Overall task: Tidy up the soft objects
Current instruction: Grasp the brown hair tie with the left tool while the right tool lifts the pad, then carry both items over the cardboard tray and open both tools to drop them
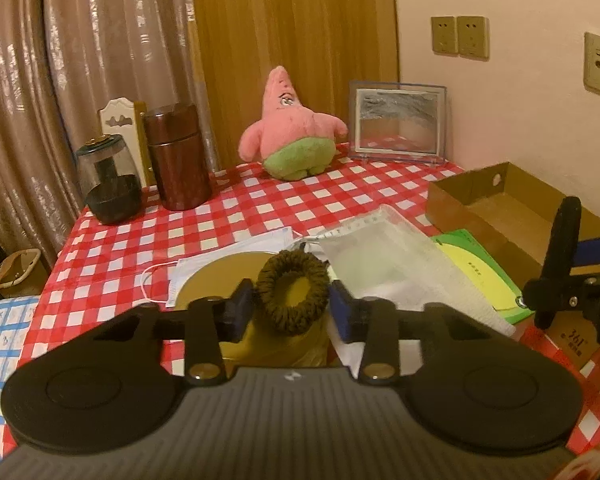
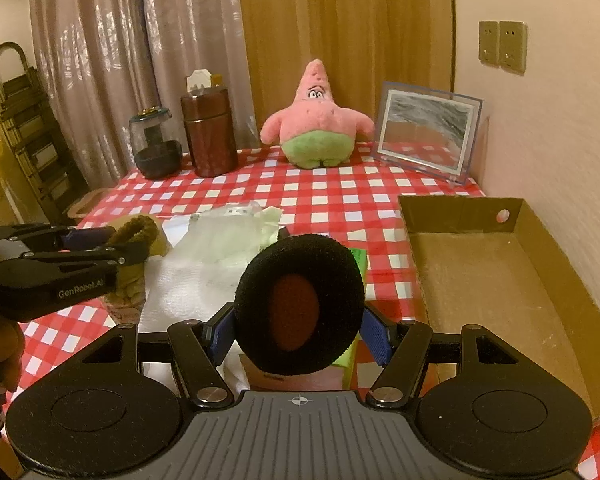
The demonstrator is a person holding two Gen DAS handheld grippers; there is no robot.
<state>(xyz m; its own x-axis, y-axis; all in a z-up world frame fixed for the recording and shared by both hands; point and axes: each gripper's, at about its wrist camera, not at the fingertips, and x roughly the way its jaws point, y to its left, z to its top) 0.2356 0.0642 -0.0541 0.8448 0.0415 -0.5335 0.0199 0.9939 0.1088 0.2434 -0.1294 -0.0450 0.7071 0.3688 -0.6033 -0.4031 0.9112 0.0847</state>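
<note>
Left gripper [image 1: 291,304]: fingers closed on brown hair tie [image 1: 293,295], held above table [image 1: 112,240] front edge. Right gripper [image 2: 298,330]: fingers closed on black hair tie [image 2: 299,309], beside cardboard box [image 2: 496,280] at right edge. Both ties likely light, soft, squashy; pinch across the ring

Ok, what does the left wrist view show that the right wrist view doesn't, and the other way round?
Only the left wrist view shows the face mask and the round gold disc under the brown scrunchie in the left gripper. Only the right wrist view shows the box floor, bare, and the black scrunchie's ring face in the right gripper. Both show the pink plush, the picture frame and the cardboard box.
</note>
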